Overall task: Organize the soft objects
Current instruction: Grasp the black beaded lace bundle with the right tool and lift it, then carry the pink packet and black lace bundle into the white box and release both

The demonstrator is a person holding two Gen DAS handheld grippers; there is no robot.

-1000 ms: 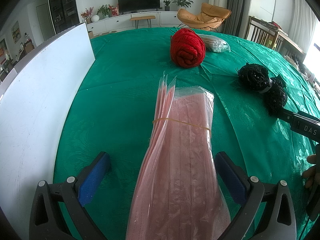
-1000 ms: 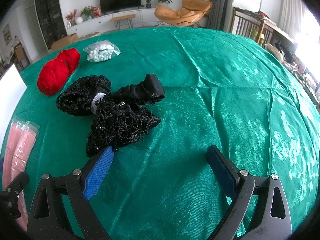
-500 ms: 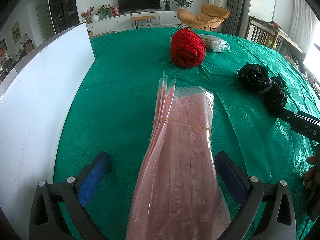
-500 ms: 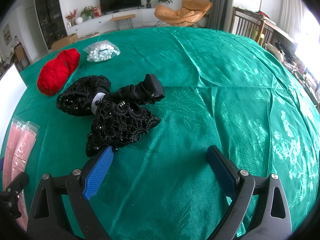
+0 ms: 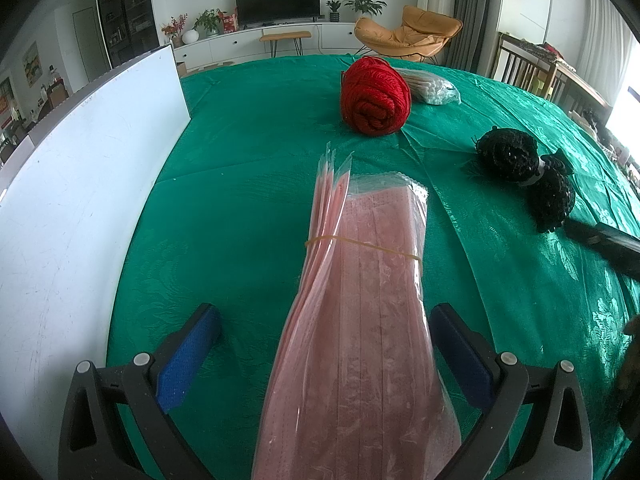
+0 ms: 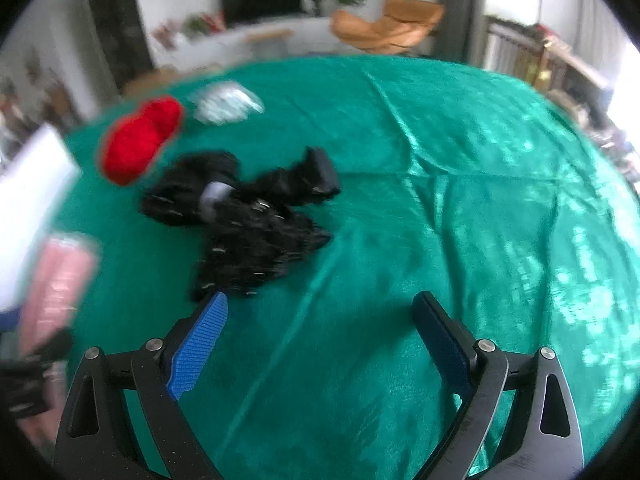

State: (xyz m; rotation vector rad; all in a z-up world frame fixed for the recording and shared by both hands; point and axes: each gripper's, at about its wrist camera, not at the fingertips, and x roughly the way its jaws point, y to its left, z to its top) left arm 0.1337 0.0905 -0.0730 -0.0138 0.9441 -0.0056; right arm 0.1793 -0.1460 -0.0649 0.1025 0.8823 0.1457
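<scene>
You are in a living room with a black TV [image 5: 277, 0], an orange chair [image 5: 408, 36] and some plants by the far wall, and in front of you is a big bench under a shiny green cloth [image 5: 248, 168]. A tall white board [image 5: 80, 184] stands on the left side of the bench. Your left gripper [image 5: 324, 356] is spread wide, and its two blue fingers [image 5: 188, 356] sit on each side of a long pack of pink face masks [image 5: 360, 320]. The pack lies flat on the cloth with a rubber band [image 5: 360, 242] round its middle, and neither finger touches it. Farther back there is a ball of red yarn [image 5: 376, 96], and just behind it, touching it, lies a clear bag of small white beads [image 5: 434, 90]. Off to the right is a black lacy hair piece [image 5: 520, 168], well apart from the masks. The right wrist view is blurry. Your right gripper [image 6: 320, 340] is wide apart too and holds nothing, with only green cloth between its fingers. The tip of its left finger is just beside the near edge of the black lacy hair piece [image 6: 248, 224]. The red yarn [image 6: 140, 140] and the bead bag [image 6: 224, 102] show behind it, and the pink masks [image 6: 56, 280] are at the far left.
</scene>
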